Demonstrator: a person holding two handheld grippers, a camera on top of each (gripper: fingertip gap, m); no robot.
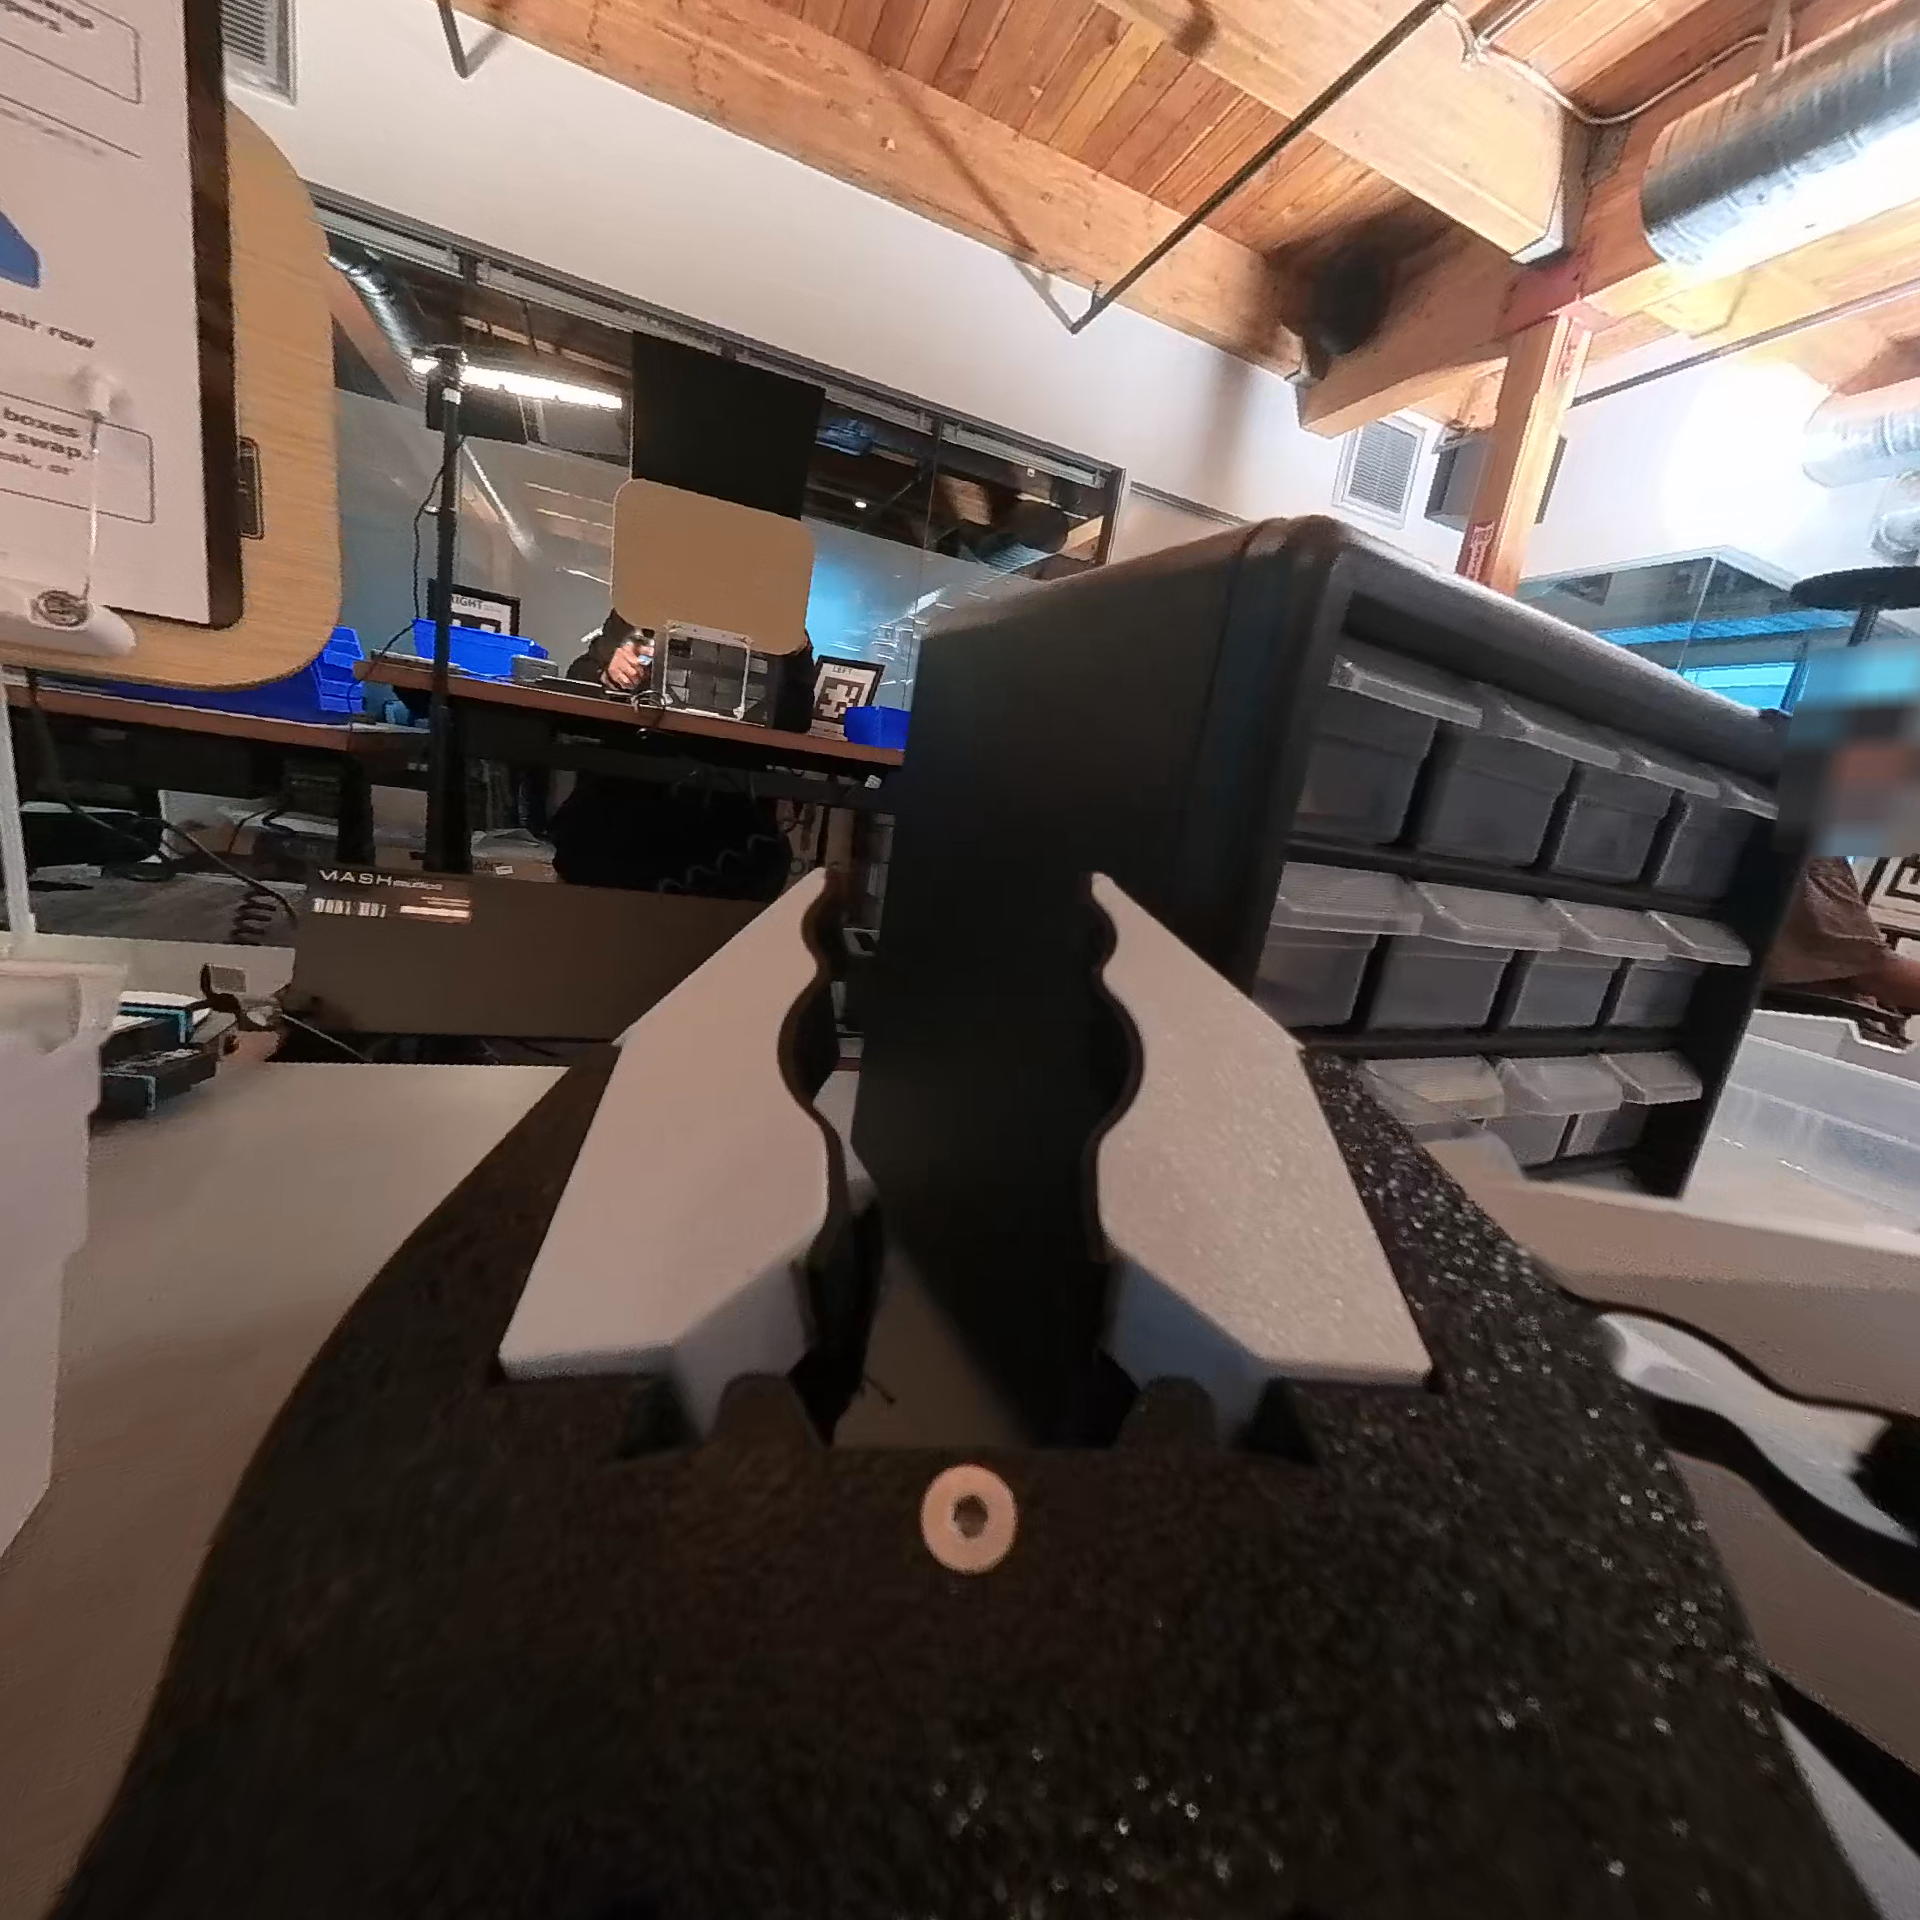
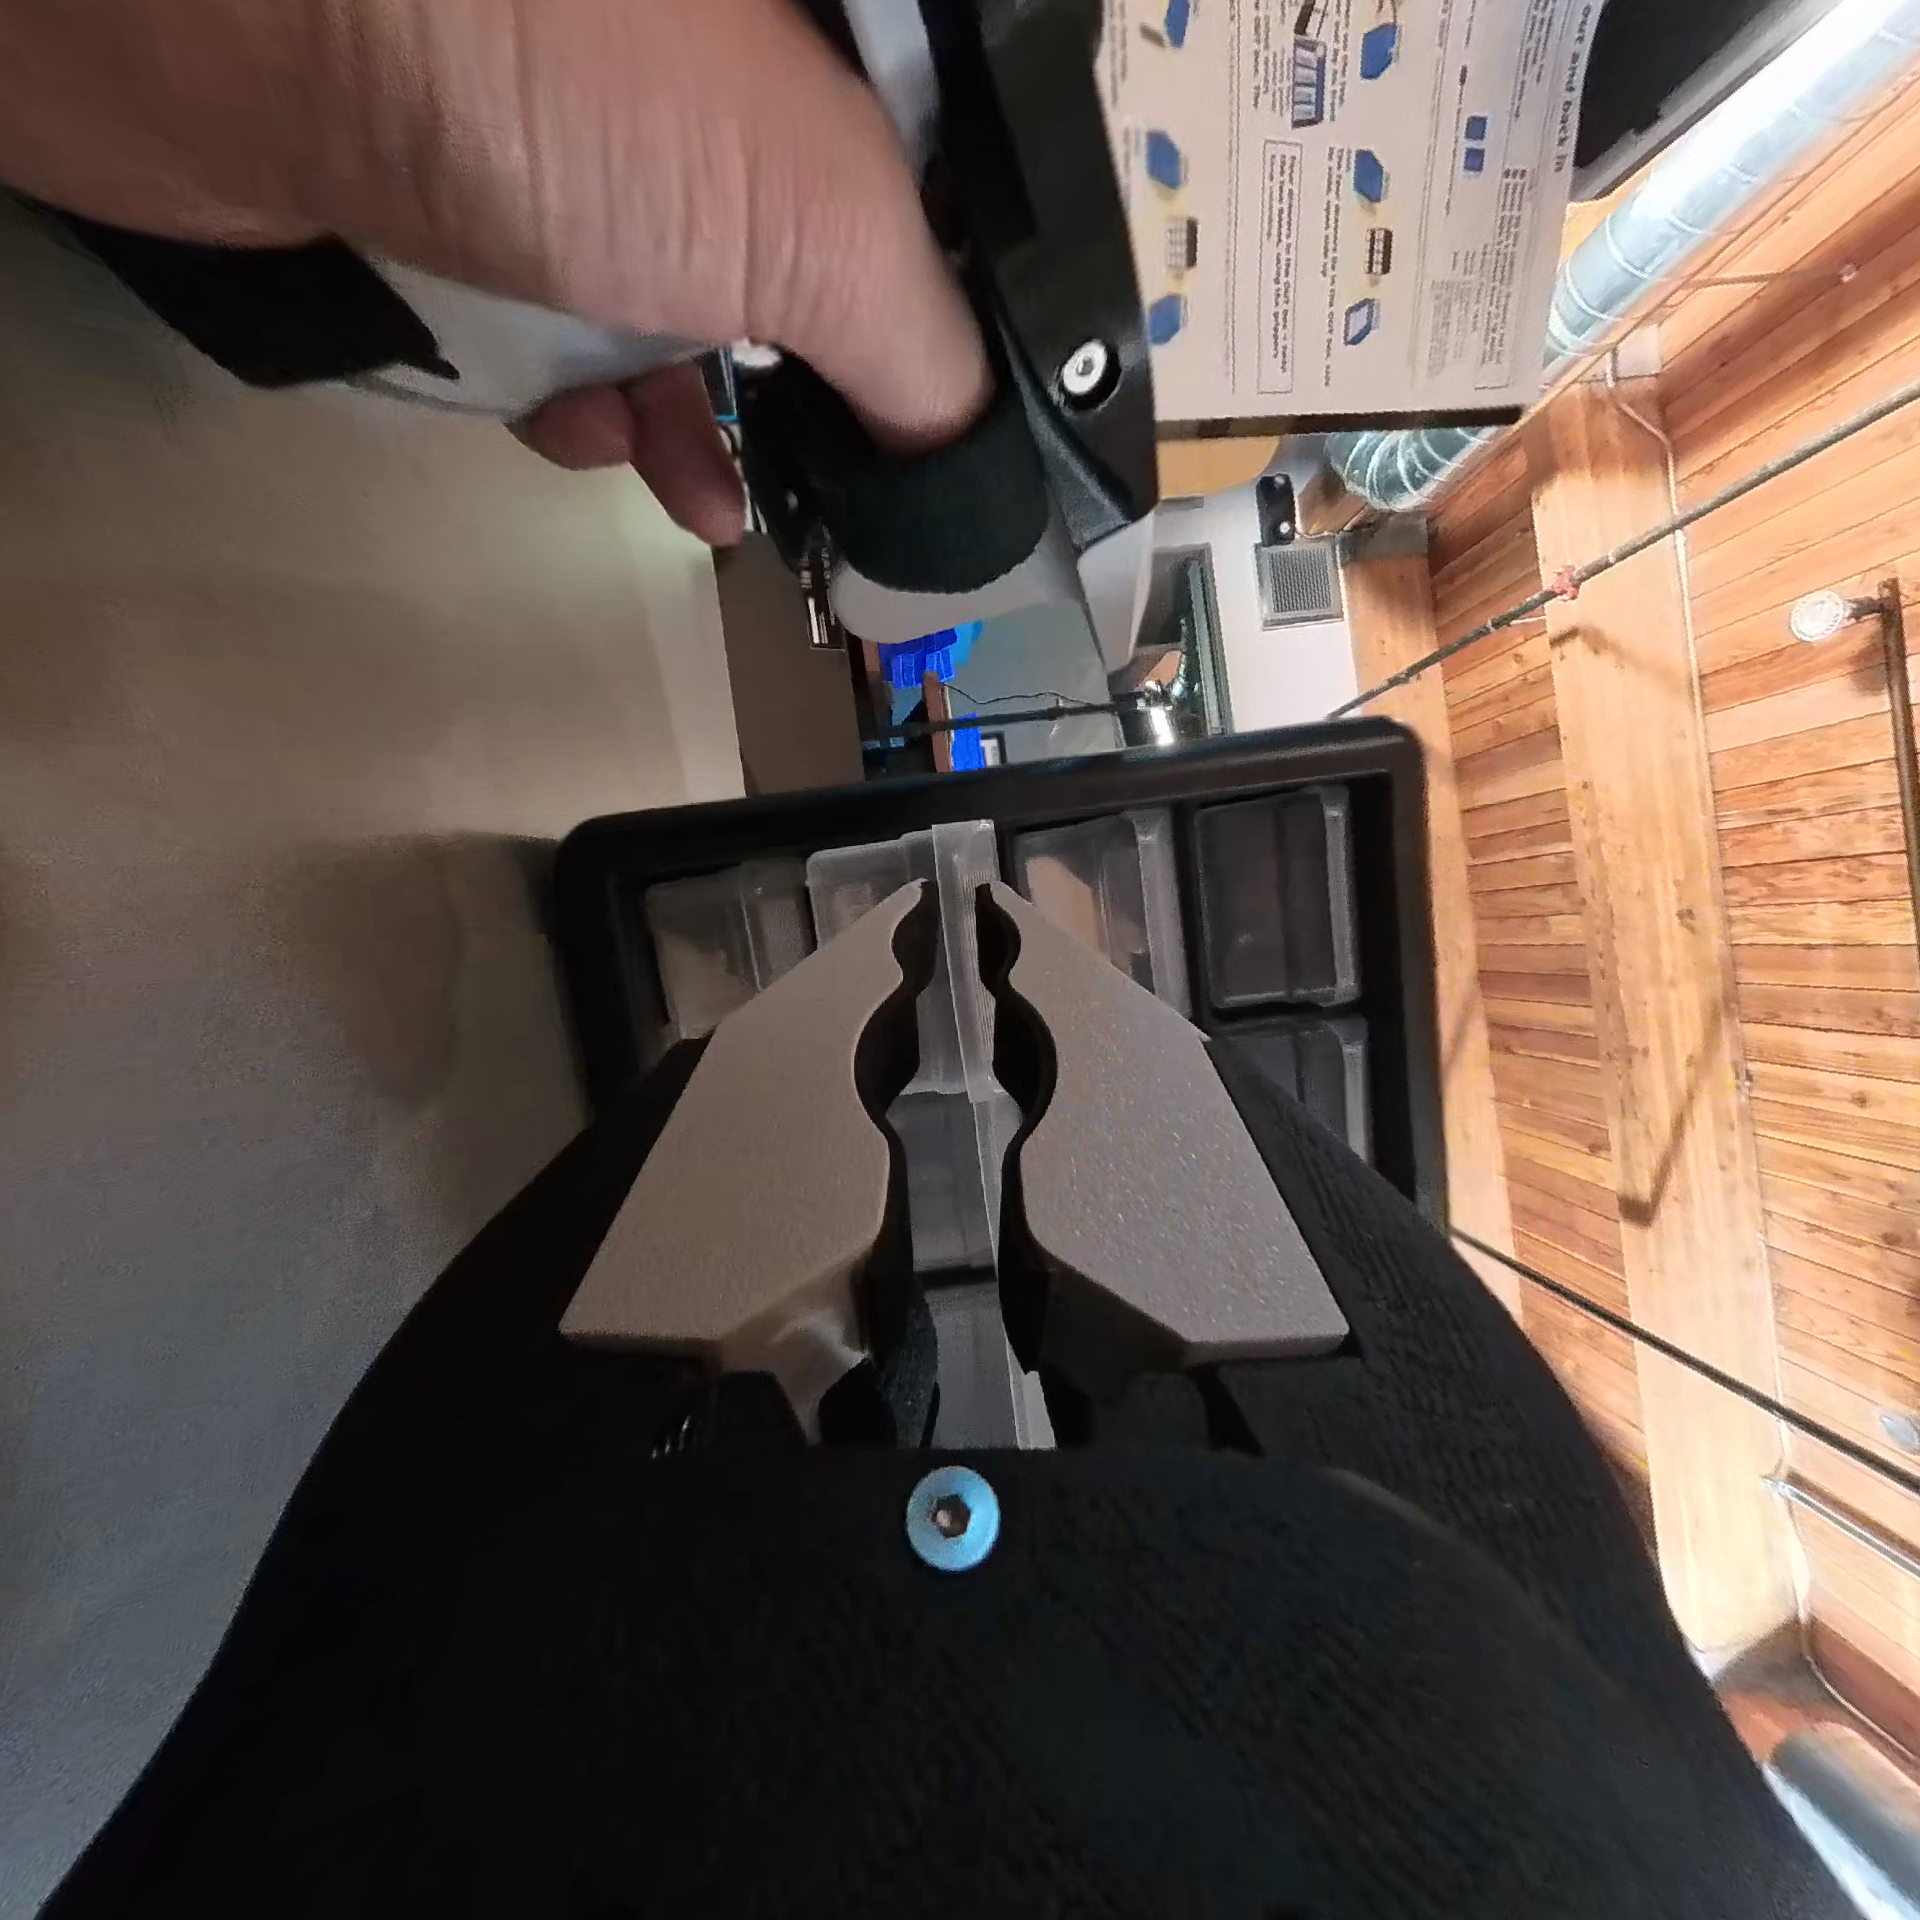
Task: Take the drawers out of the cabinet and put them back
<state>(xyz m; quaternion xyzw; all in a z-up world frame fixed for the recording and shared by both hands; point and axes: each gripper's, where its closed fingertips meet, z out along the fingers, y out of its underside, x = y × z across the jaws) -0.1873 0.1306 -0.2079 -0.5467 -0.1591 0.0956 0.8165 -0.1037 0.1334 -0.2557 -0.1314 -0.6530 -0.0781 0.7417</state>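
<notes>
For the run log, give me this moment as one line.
left gripper: shut on cabinet side wall | right gripper: shut on clear drawer handle | drawer partly out

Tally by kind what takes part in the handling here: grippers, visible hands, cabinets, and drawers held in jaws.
Grippers: 2 (left gripper, right gripper)
Hands in view: 1 (hand holding the left gripper)
Cabinets: 1 (black cabinet, between the left jaws)
Drawers held in jaws: 1 (clear drawer, right jaws on its front tab)
Total: 5
</notes>
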